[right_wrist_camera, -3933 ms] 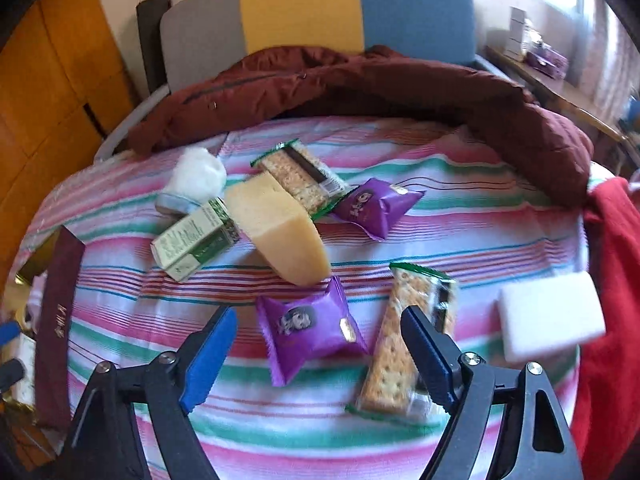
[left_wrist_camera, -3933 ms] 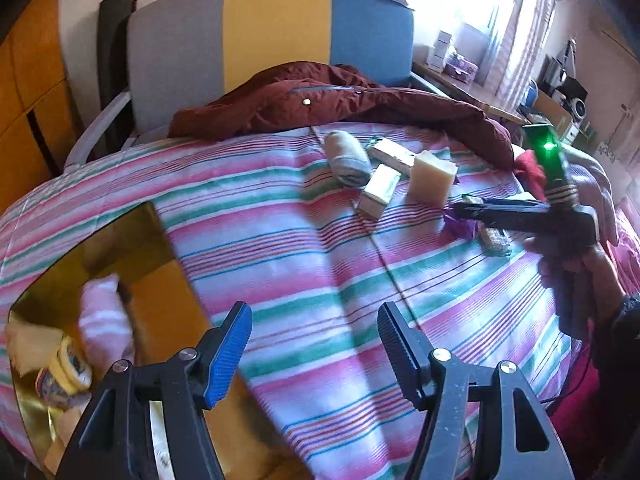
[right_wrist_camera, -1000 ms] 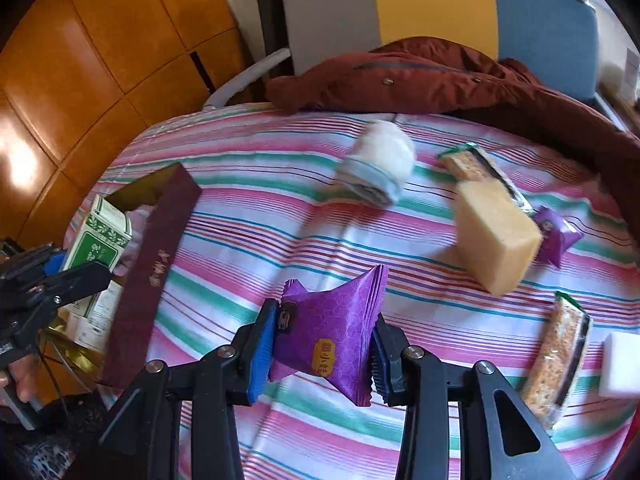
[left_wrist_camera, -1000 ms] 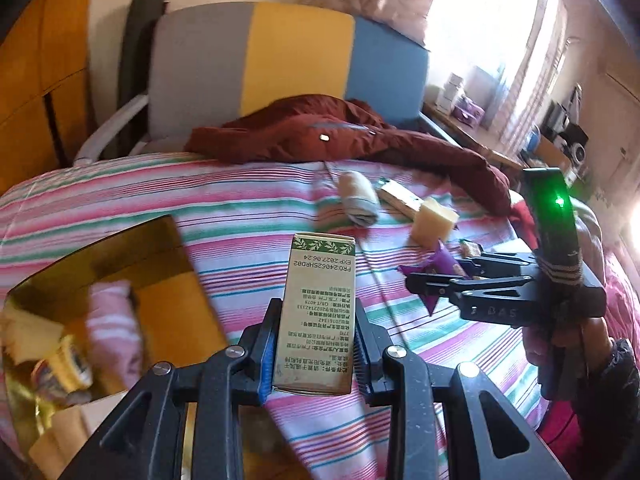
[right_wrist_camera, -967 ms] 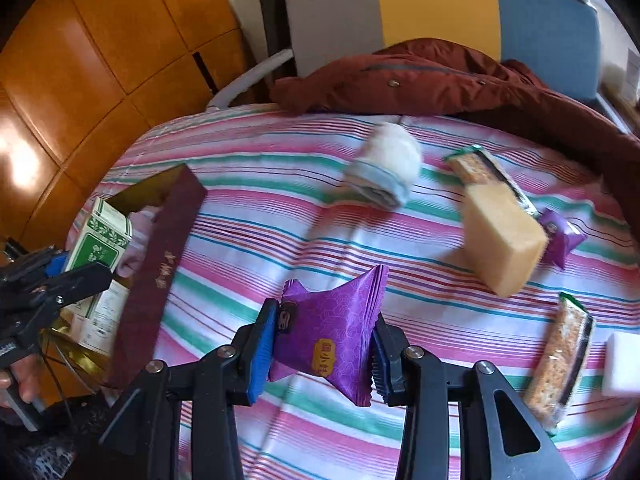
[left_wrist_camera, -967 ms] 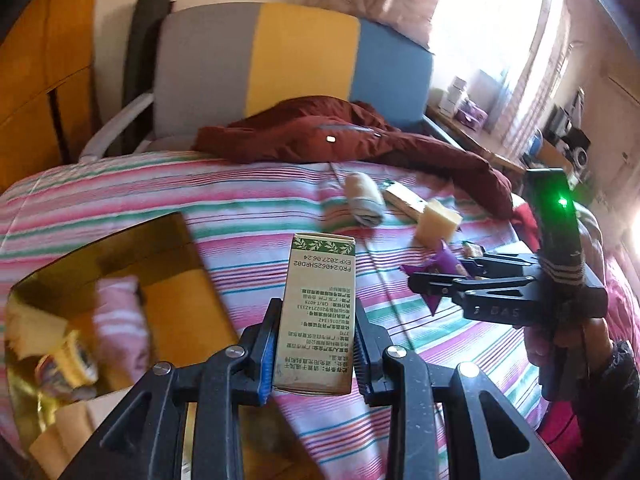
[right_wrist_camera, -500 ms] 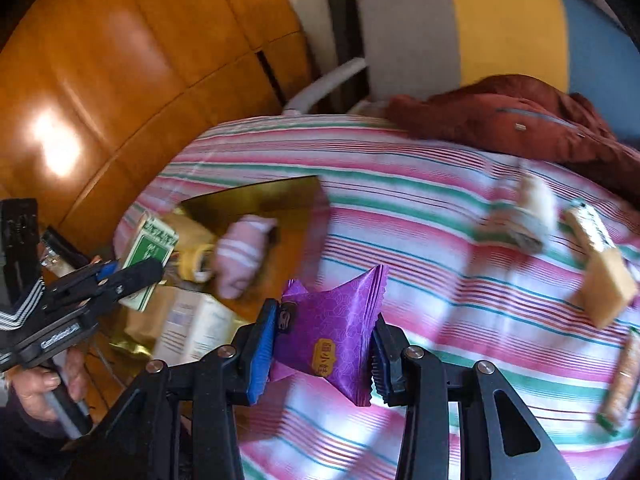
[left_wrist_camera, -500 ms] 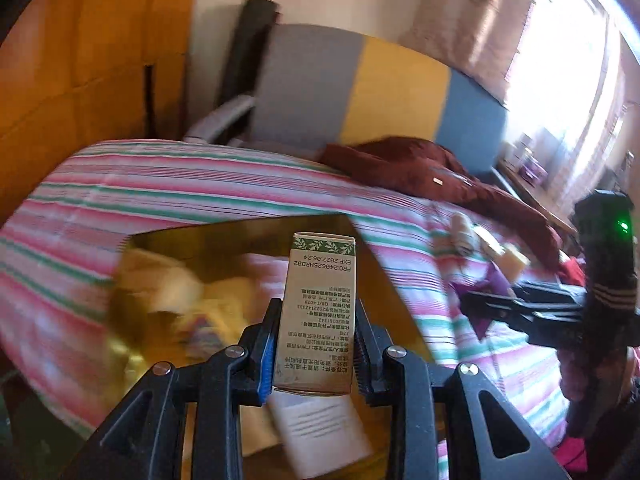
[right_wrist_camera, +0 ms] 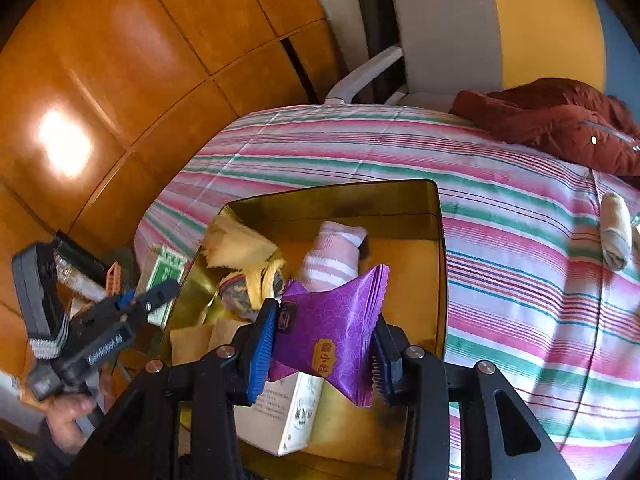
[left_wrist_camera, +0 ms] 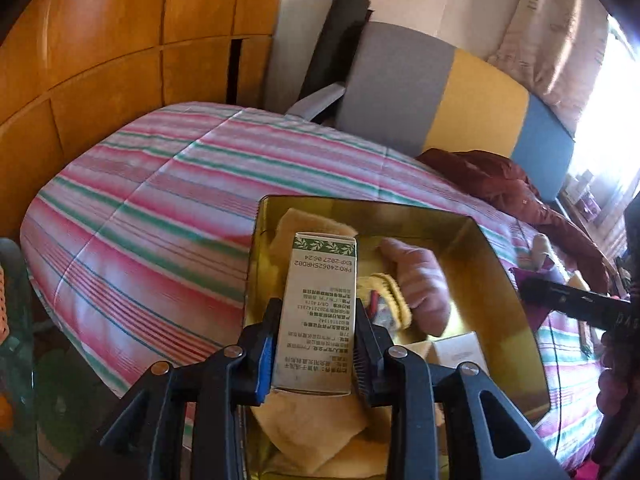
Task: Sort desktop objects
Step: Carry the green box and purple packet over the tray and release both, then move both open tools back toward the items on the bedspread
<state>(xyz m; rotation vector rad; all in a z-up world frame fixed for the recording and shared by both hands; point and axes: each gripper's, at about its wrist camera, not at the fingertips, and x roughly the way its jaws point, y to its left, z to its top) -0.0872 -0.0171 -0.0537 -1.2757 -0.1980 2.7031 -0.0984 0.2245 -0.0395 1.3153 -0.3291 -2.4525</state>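
Both grippers now over the gold box (right_wrist_camera: pixel 434 216), up from the striped cloth. Left gripper (left_wrist_camera: pixel 314 346) clamps carton (left_wrist_camera: pixel 318 312); right gripper (right_wrist_camera: pixel 322 354) clamps purple packet (right_wrist_camera: pixel 332 332). 2 drops pending.

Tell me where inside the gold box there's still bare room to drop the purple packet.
The gold box has a bare floor strip along its right wall, right of the pink sock. The left side is crowded: yellow cloth and a white carton at the near edge. The right tool holds the purple packet over the middle.
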